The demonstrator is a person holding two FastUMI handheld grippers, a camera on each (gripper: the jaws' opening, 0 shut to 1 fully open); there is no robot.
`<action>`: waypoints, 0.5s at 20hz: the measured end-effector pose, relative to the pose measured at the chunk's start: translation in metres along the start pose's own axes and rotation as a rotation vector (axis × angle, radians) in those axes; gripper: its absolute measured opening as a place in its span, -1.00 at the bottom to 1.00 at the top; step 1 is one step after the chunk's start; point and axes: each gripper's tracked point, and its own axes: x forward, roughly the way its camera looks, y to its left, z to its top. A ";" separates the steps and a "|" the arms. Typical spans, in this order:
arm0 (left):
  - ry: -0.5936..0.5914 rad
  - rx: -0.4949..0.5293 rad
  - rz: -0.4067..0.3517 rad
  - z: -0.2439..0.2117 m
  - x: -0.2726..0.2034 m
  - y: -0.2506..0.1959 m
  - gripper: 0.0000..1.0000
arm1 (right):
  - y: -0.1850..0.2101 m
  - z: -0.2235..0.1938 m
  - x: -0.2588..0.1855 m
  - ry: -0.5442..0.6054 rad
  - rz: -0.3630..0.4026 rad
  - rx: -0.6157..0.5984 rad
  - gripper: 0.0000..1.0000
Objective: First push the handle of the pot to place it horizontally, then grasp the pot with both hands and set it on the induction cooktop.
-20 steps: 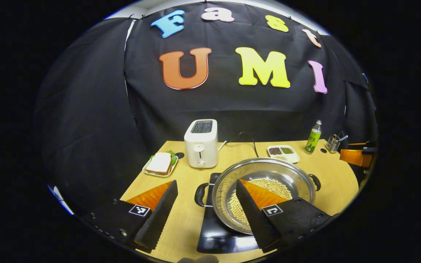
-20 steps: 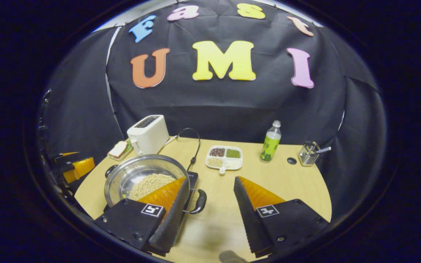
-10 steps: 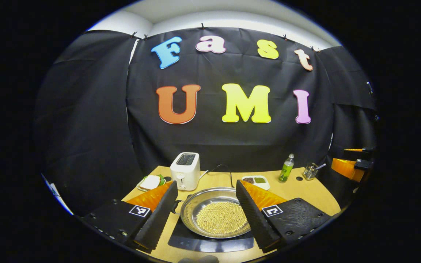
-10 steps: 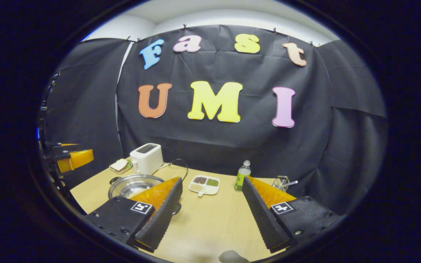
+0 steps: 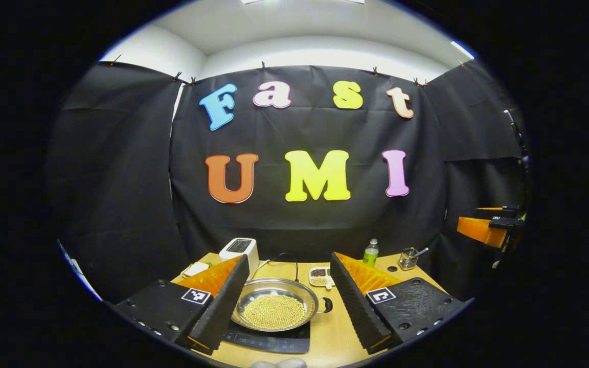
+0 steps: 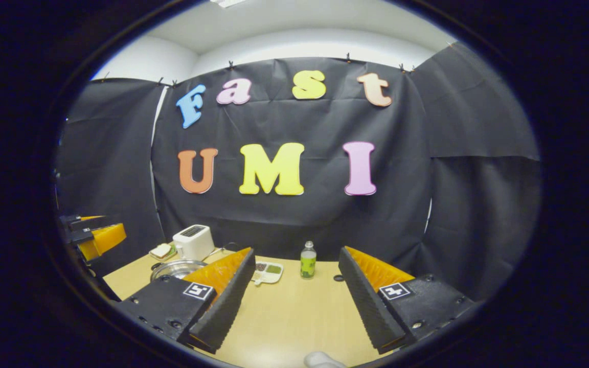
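Note:
The steel pot, holding pale beans, sits on the black induction cooktop with one dark side handle pointing right. My left gripper hangs open well back from and above the pot, nothing between its fingers. In the right gripper view the pot lies low at the left, partly hidden behind a finger. My right gripper is open and empty over the bare wooden table. Each gripper shows far off in the other's view: the right gripper and the left gripper.
A white toaster with its cable, a sandwich plate, a divided dish of beans, a green bottle and a wire utensil holder line the back of the table. Black cloth walls close the booth.
Both grippers have drawn back and upward from the pot, which stays on the cooktop and now looks much smaller. Both stay open.

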 end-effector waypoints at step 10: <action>-0.035 0.000 -0.041 0.016 -0.034 -0.069 0.89 | -0.054 0.008 -0.044 -0.044 0.003 0.041 1.00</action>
